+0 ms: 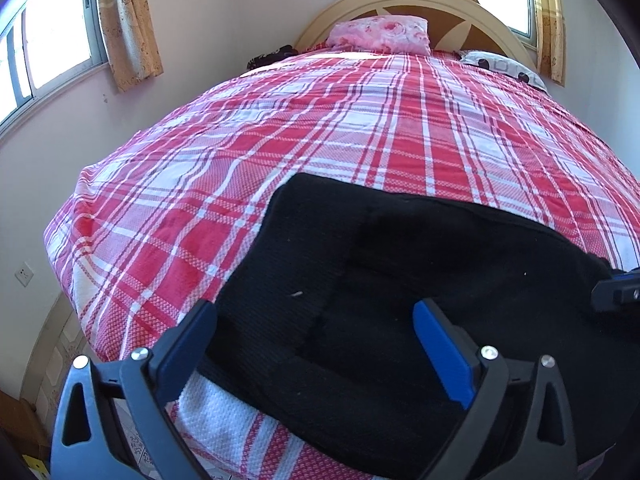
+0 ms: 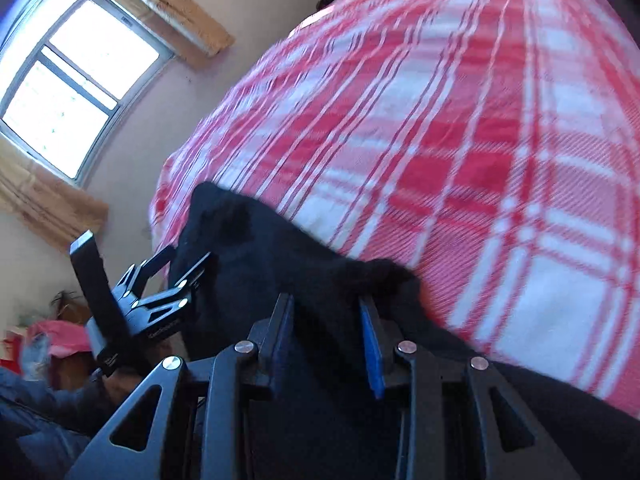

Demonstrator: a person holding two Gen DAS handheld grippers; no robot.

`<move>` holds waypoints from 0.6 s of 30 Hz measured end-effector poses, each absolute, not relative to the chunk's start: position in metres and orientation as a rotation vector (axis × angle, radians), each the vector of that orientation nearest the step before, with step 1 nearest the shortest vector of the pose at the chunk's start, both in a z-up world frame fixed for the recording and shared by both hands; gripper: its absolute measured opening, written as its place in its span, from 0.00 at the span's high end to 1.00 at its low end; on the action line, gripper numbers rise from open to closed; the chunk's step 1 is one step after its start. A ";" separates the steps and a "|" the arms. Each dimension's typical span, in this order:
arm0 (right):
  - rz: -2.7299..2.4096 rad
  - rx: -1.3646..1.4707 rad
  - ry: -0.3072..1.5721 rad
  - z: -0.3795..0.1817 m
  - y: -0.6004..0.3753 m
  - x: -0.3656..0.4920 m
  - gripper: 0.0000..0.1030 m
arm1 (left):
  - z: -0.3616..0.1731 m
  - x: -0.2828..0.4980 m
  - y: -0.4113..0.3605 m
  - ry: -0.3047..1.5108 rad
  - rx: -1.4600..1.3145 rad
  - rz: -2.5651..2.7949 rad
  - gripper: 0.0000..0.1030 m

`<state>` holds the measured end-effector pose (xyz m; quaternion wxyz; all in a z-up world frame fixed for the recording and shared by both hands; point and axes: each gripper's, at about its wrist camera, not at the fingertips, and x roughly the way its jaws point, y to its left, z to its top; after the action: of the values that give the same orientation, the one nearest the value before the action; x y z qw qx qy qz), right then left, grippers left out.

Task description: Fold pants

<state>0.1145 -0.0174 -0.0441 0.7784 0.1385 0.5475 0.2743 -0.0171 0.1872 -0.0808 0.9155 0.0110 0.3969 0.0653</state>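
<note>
The red plaid bedspread (image 1: 360,128) fills my frame as folding surface. The black pants (image 1: 400,280) lie low centre, near its edge. My left gripper (image 1: 316,320) gapes wide above them; my right gripper (image 2: 326,312) pinches their fabric to lift it.

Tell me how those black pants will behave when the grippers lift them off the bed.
The black pants look like soft, thick knit, so they will probably sag and drape rather than hold shape. Their fuzzy surface likely grips the plaid bedspread, dragging instead of sliding. The bunched fabric at the right gripper suggests easy crumpling.
</note>
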 end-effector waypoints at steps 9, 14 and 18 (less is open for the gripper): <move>0.560 0.617 1.098 -0.049 -0.048 0.141 0.56 | -0.082 -0.017 0.188 0.809 0.036 0.143 0.00; 0.490 0.856 0.963 -0.058 -0.101 0.147 0.59 | -0.083 -0.016 0.191 0.813 0.031 0.121 0.00; 0.459 0.713 0.890 -0.022 -0.100 0.125 0.56 | -0.083 -0.016 0.191 0.814 0.030 0.131 0.00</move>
<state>0.1253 -0.0997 -0.0222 0.8170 0.3346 0.4174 0.2155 -0.0155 0.1906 -0.0827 0.9162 0.0147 0.3954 0.0637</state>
